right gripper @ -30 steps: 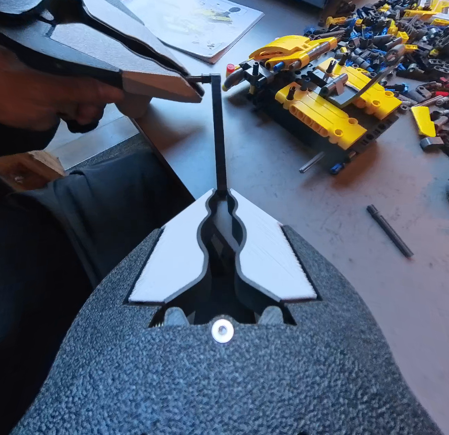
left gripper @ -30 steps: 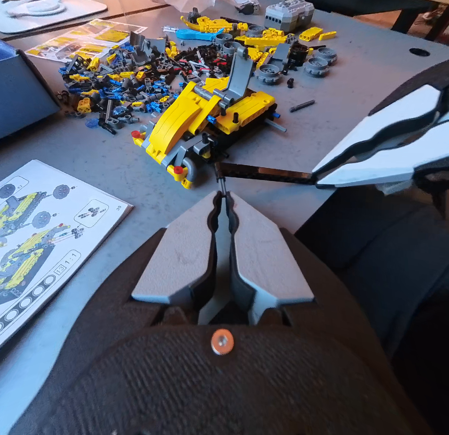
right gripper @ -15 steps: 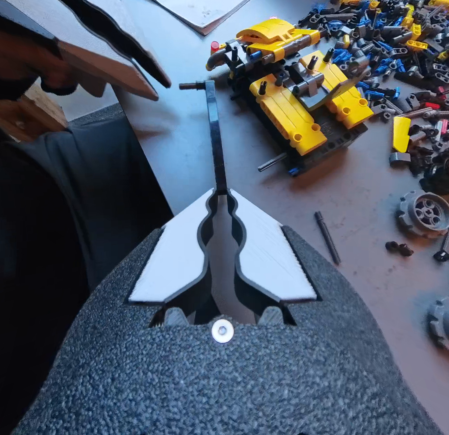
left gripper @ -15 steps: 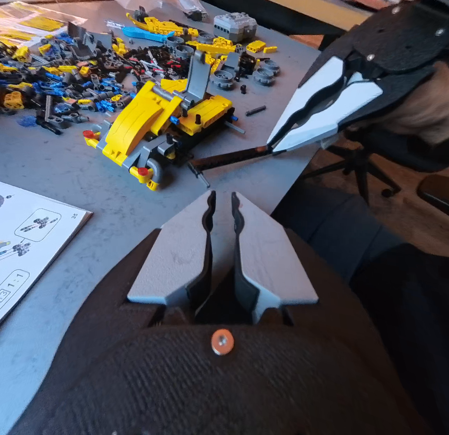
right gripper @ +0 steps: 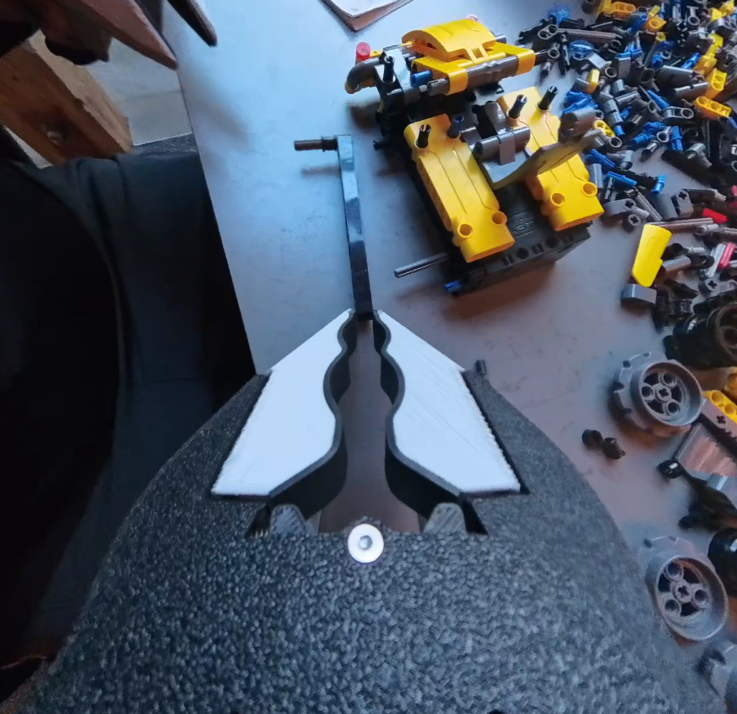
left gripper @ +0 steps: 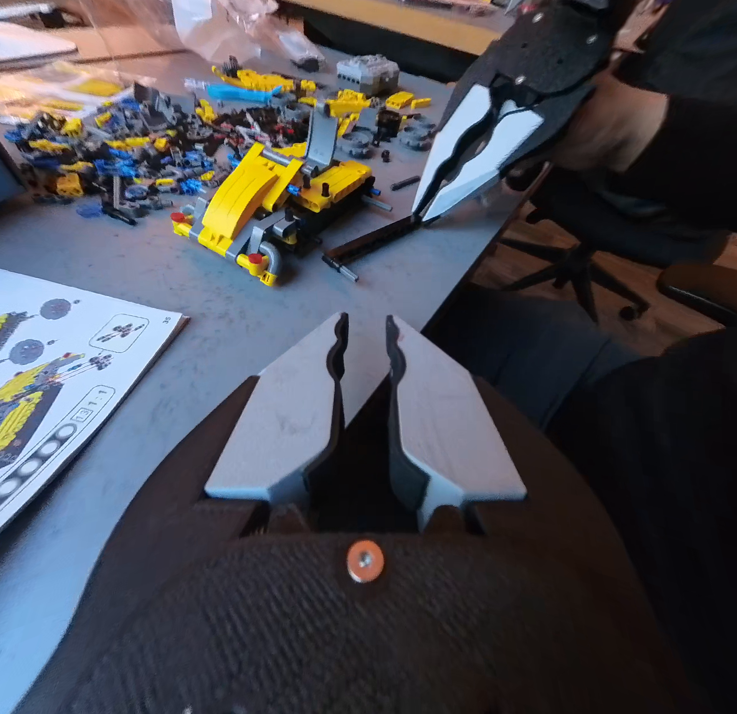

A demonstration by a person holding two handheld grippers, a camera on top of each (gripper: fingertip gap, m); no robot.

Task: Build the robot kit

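The right gripper (right gripper: 363,314) is clamped on a long black plastic beam (right gripper: 353,220) with a grey pin (right gripper: 315,145) through its far end, just beside the half-built yellow brick vehicle (right gripper: 478,152). The left gripper (left gripper: 366,320), fingers apart and empty, hovers near the vehicle over the grey table (left gripper: 131,256).

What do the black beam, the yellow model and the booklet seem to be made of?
Black beam: probably hard plastic, glossy, with light streaks along it. Yellow model: moulded plastic, smooth with a slight sheen, round pin holes. Booklet: printed paper, matt; thin stacked pages show at its edge.
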